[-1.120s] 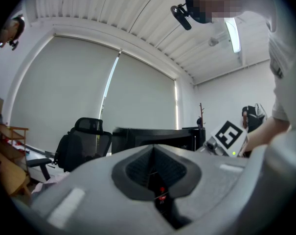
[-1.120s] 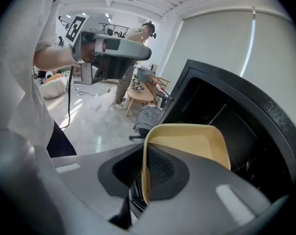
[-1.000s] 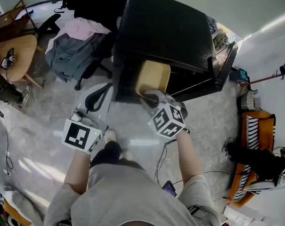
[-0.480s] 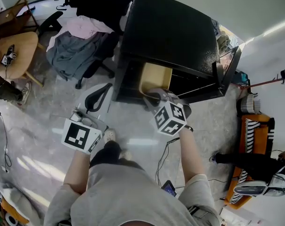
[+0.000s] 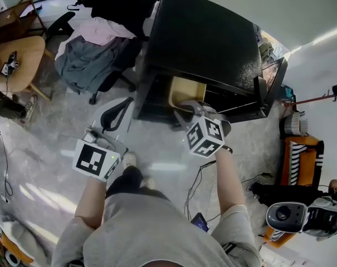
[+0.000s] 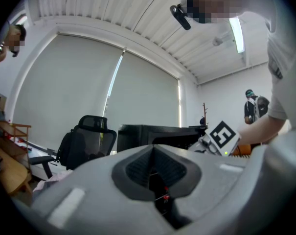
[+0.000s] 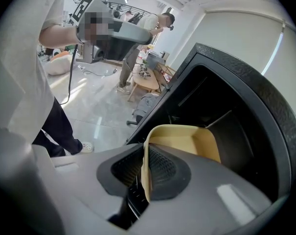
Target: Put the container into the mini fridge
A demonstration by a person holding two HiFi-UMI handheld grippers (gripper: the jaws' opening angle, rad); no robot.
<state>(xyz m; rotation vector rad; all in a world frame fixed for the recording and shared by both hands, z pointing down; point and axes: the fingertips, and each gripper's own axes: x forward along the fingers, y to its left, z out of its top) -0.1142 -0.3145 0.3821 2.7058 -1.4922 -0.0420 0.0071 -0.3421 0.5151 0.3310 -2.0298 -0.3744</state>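
Note:
The pale yellow container (image 5: 186, 92) (image 7: 183, 138) sits partly inside the open black mini fridge (image 5: 204, 43) (image 7: 236, 106), and my right gripper (image 5: 186, 111) (image 7: 145, 173) is shut on its near rim. The rim stands upright between the two ribbed pads. The fridge door (image 5: 268, 85) hangs open at the right. My left gripper (image 5: 113, 115) (image 6: 155, 173) is held low at the left, away from the fridge, shut with nothing in it.
An office chair piled with clothes (image 5: 87, 54) stands left of the fridge. A round wooden table (image 5: 15, 60) is at the far left. A cable (image 5: 193, 185) trails over the pale floor. An orange bench (image 5: 299, 166) and a person stand at the right.
My right gripper has pushed the container further right and deeper into the fridge. The left gripper has stayed where it was.

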